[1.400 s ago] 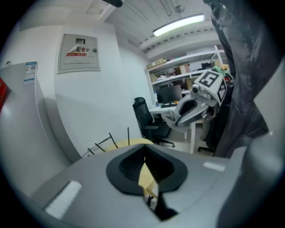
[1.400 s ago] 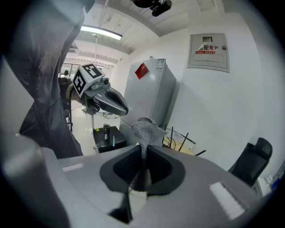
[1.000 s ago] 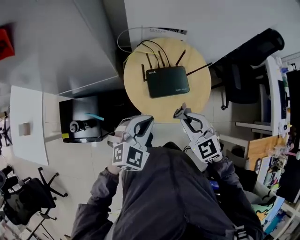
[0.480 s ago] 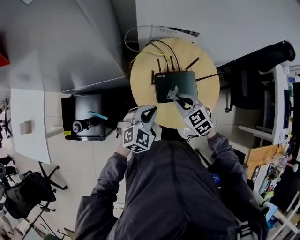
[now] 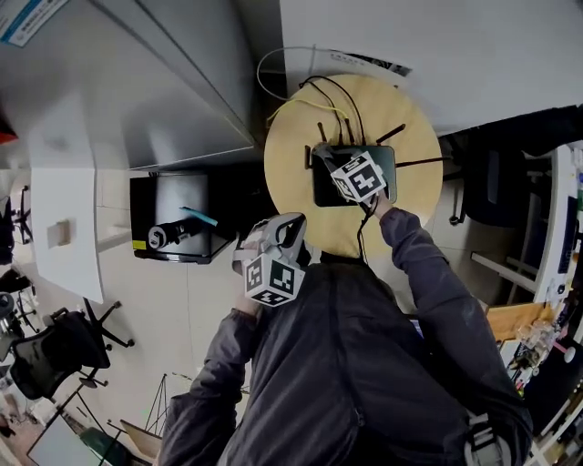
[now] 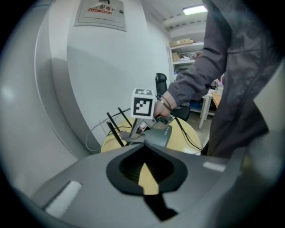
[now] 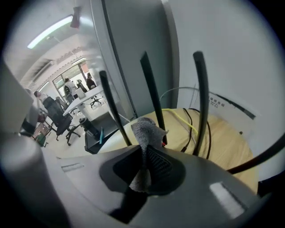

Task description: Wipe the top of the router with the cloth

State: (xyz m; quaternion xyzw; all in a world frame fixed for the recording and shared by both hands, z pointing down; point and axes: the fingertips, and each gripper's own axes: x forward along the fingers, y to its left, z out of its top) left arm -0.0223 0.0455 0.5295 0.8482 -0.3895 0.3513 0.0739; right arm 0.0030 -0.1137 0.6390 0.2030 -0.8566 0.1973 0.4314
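Right gripper (image 5: 326,160) jaws were clamped on cloth (image 7: 146,130), tips over router (image 5: 324,192) left rear edge, by antennas (image 7: 152,87); router lay on round worktop (image 5: 290,178), long axis crosswise to me; left gripper (image 5: 281,231) jaws closed, empty, well back; I judged rightward sweep came next.

No text fully legible. White plate (image 6: 100,13) on curved grey wall panel: red characters, too small to read. White strip (image 5: 369,61) on wall behind round wooden bench (image 5: 291,164): dark print, blurred. Blue-and-white label (image 5: 27,18), top left: illegible. Marker cubes on right gripper (image 5: 321,155) and left gripper (image 5: 290,224): black-and-white square patterns, no letters.
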